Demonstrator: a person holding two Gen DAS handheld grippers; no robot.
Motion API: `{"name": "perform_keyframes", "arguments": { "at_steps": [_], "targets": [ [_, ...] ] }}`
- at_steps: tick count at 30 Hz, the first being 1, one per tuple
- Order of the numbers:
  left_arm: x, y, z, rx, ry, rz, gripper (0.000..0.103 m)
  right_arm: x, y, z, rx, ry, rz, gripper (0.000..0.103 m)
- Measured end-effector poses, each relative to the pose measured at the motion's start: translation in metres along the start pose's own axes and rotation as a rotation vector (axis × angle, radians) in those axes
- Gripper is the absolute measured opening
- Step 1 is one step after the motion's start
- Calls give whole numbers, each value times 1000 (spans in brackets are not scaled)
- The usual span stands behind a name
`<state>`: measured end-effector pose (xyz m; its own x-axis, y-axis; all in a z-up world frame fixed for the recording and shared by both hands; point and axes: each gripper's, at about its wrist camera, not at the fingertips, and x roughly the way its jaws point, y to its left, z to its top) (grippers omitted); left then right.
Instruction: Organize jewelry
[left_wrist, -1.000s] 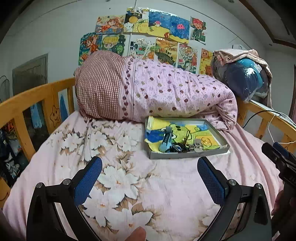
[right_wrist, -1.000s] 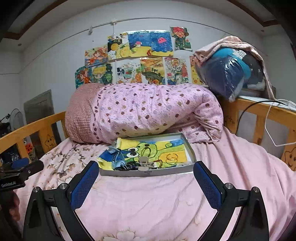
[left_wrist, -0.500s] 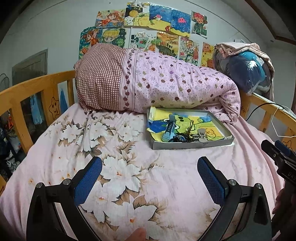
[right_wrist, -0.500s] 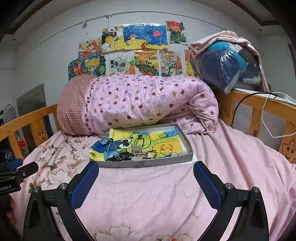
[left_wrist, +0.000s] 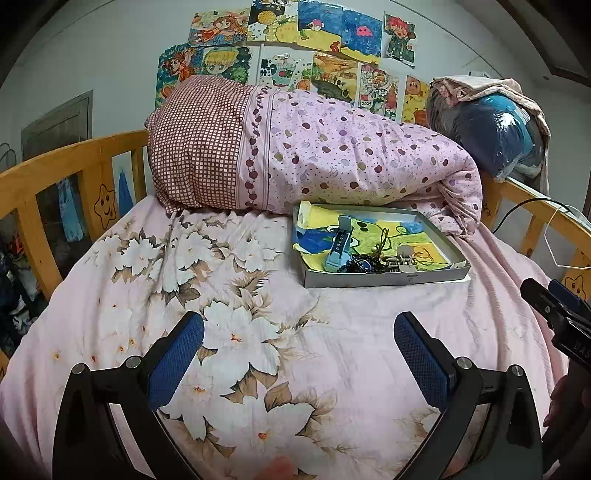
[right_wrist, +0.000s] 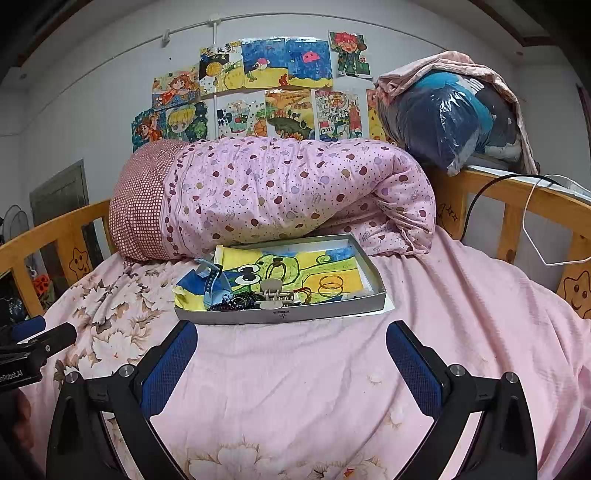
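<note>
A shallow grey tray (left_wrist: 384, 279) (right_wrist: 280, 316) lined with a bright cartoon drawing lies on the pink bed in front of a rolled quilt. Inside it are a blue watch strap (left_wrist: 338, 249) (right_wrist: 211, 286), a tangle of dark beads (left_wrist: 364, 265) (right_wrist: 232, 300), a beige hair claw (left_wrist: 404, 258) (right_wrist: 272, 295) and thin gold bangles (right_wrist: 330, 284). My left gripper (left_wrist: 297, 349) hovers open over the floral sheet, short of the tray and to its left. My right gripper (right_wrist: 291, 354) is open too, just short of the tray's near wall. Nothing sits between either pair of fingers.
The rolled pink dotted quilt (left_wrist: 314, 162) lies right behind the tray. Wooden bed rails (left_wrist: 55, 177) (right_wrist: 517, 206) run along both sides, with a cable and a white hanger (right_wrist: 535, 229) on the right one. A bagged blue bundle (right_wrist: 454, 122) rests on the far right corner.
Both grippers have moved closer to the tray, which now looks larger in each view. Both stay open and hold nothing.
</note>
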<state>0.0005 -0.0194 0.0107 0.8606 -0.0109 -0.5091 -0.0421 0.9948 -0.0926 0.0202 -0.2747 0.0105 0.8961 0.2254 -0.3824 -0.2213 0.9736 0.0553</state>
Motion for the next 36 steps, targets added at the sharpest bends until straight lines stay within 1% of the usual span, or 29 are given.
{"name": "perform_keyframes", "arguments": {
  "at_steps": [22,36],
  "targets": [
    [1,-1,1,-7,11,-24,101,0,0,1,0,3,0,103],
    [1,-3,1,-11,20,-30,101,1,2,-7,1,12,4,103]
  ]
}}
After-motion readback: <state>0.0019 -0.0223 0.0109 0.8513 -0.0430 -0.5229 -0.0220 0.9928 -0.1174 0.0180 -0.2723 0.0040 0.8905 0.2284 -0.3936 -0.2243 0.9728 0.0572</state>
